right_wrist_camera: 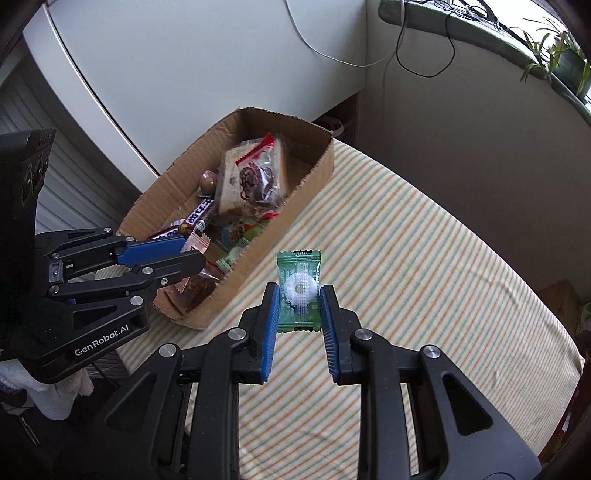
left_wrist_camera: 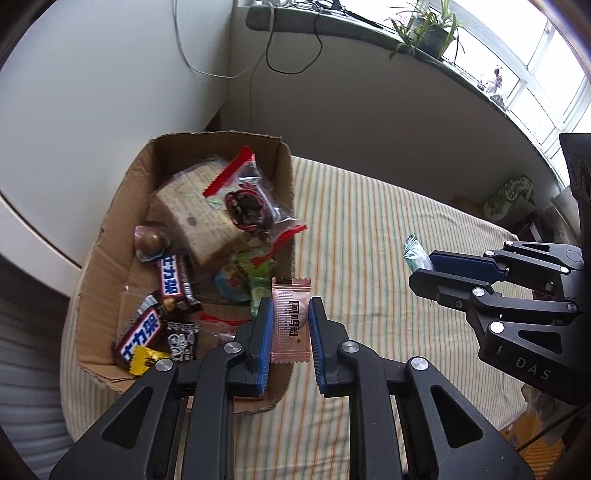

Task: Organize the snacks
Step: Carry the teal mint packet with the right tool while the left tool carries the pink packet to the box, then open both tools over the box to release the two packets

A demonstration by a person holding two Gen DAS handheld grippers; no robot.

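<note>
A cardboard box (left_wrist_camera: 110, 243) full of snacks stands on the striped table at the left; it also shows in the right wrist view (right_wrist_camera: 317, 173). My left gripper (left_wrist_camera: 291, 314) is shut on a pink candy wrapper (left_wrist_camera: 291, 321) and holds it over the box's near right edge. My right gripper (right_wrist_camera: 298, 295) is shut on a green wrapped ring candy (right_wrist_camera: 299, 290), above the table to the right of the box. In the left wrist view the right gripper (left_wrist_camera: 428, 267) shows at the right with the green candy (left_wrist_camera: 413, 254) in it.
The box holds chocolate bars (left_wrist_camera: 171, 284), a red-topped zip bag (left_wrist_camera: 243, 195), a round brown chocolate (left_wrist_camera: 149, 243) and other packets. The striped tablecloth (left_wrist_camera: 369, 236) stretches right of the box. A windowsill with plants (left_wrist_camera: 424, 29) runs behind. Cables (left_wrist_camera: 288, 55) hang on the wall.
</note>
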